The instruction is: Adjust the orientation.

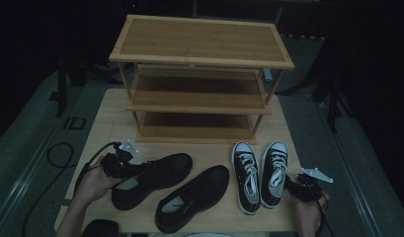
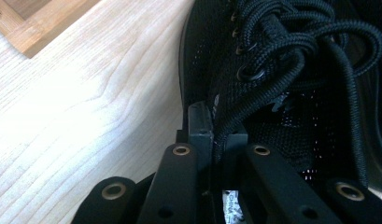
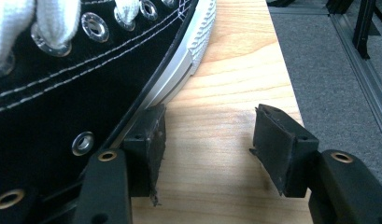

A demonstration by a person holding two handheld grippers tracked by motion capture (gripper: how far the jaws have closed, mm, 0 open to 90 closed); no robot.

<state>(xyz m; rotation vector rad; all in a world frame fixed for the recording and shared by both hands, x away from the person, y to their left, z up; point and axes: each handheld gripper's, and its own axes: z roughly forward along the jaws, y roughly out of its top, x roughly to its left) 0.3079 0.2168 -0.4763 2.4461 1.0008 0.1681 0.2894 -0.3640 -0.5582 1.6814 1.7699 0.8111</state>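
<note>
Black shoe on the desk, its collar edge pinched between the left gripper's closed jaws. Right gripper: jaws spread, one pad against the sneaker's sole, other over bare desk.

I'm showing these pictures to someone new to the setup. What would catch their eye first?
Probably the three-tier wooden shoe rack standing empty at the table's far side. In front of it lie two pairs of shoes: black lace-up shoes at the left, black-and-white sneakers at the right. The left hand-held gripper is shut on the collar of the leftmost black shoe, while the right hand-held gripper is open beside a sneaker.
</note>
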